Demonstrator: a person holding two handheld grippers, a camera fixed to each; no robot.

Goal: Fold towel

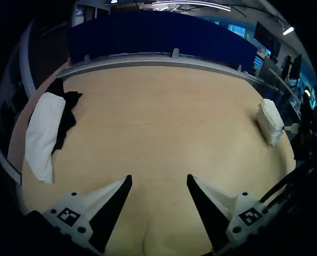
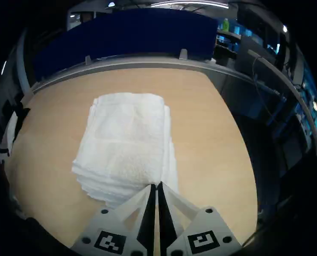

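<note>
A loose white towel (image 1: 42,135) lies lengthwise at the table's left edge, partly over a black cloth (image 1: 68,114). My left gripper (image 1: 158,177) hovers open over bare wood, well apart from both. A stack of folded white towels (image 2: 126,141) lies in front of my right gripper (image 2: 157,185), whose fingertips meet at the stack's near edge. No cloth is visibly pinched between them. The same stack (image 1: 270,121) sits at the table's right end in the left gripper view, with the right gripper's white tip (image 1: 292,127) beside it.
The light wooden table (image 1: 167,128) is backed by a grey rail and a blue partition (image 1: 158,34). Its right edge (image 2: 239,162) drops off close to the stack. Desks and monitors (image 1: 282,64) stand beyond on the right.
</note>
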